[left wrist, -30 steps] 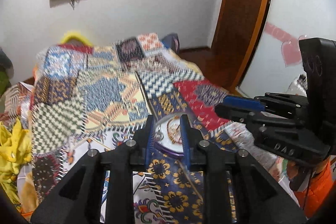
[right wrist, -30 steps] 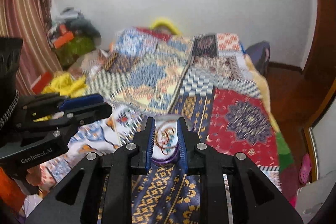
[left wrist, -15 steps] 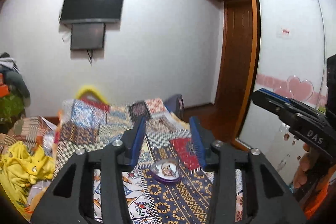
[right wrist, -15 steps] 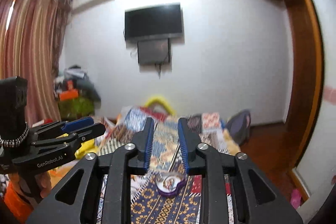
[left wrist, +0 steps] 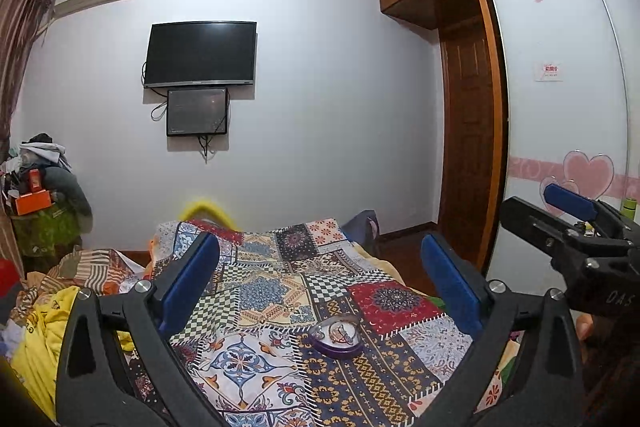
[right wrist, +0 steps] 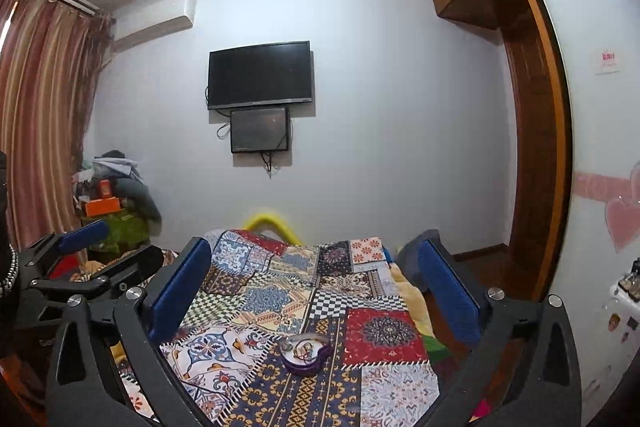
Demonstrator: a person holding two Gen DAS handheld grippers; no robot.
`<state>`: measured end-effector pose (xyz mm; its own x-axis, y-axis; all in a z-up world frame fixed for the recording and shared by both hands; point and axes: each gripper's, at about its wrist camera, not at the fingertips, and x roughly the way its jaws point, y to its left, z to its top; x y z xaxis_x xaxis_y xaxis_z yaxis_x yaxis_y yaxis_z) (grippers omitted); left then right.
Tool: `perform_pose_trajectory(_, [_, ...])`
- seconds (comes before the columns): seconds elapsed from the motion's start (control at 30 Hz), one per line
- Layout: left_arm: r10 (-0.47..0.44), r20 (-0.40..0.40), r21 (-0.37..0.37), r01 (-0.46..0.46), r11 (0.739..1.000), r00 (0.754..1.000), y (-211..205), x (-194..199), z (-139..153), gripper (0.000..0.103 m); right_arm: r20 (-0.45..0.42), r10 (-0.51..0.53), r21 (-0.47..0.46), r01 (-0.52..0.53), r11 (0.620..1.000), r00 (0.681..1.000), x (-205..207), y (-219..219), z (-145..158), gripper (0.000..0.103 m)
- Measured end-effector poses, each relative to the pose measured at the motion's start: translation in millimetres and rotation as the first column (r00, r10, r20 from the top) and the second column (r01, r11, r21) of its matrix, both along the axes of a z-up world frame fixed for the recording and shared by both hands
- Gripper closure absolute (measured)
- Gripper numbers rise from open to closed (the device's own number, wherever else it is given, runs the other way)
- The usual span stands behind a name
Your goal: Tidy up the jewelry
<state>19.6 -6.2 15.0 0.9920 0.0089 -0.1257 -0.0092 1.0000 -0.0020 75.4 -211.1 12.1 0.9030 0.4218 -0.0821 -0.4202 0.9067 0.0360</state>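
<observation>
A purple heart-shaped jewelry box (left wrist: pixel 337 339) with a clear lid lies on the patchwork bedspread (left wrist: pixel 280 291); jewelry shows through the lid. It also shows in the right wrist view (right wrist: pixel 306 353). My left gripper (left wrist: pixel 320 287) is wide open and empty, raised above and behind the box. My right gripper (right wrist: pixel 316 287) is wide open and empty too, raised the same way. The right gripper shows at the right edge of the left wrist view (left wrist: pixel 568 223), and the left gripper at the left edge of the right wrist view (right wrist: pixel 80 259).
A bed with the patchwork bedspread (right wrist: pixel 320 291) fills the middle. Yellow clothes (left wrist: pixel 36 339) and a pile of things (left wrist: pixel 44 211) lie at the left. A wall-mounted TV (left wrist: pixel 200 55), a wooden door (left wrist: pixel 468 147) and a white wardrobe (left wrist: pixel 560 107) stand beyond.
Both grippers have let go of the jewelry box, opened wide and lifted back away from it. The box now rests on the bedspread.
</observation>
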Motion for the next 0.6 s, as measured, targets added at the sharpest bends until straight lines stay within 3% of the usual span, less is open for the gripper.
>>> perform_pose_trajectory(0.6, [0.006,-0.004,-0.017,-0.006,1.000,1.000,1,-5,-3,0.000,-0.005,-0.028,-0.038,0.028,0.999,1.000,-11,-4,-1,0.000])
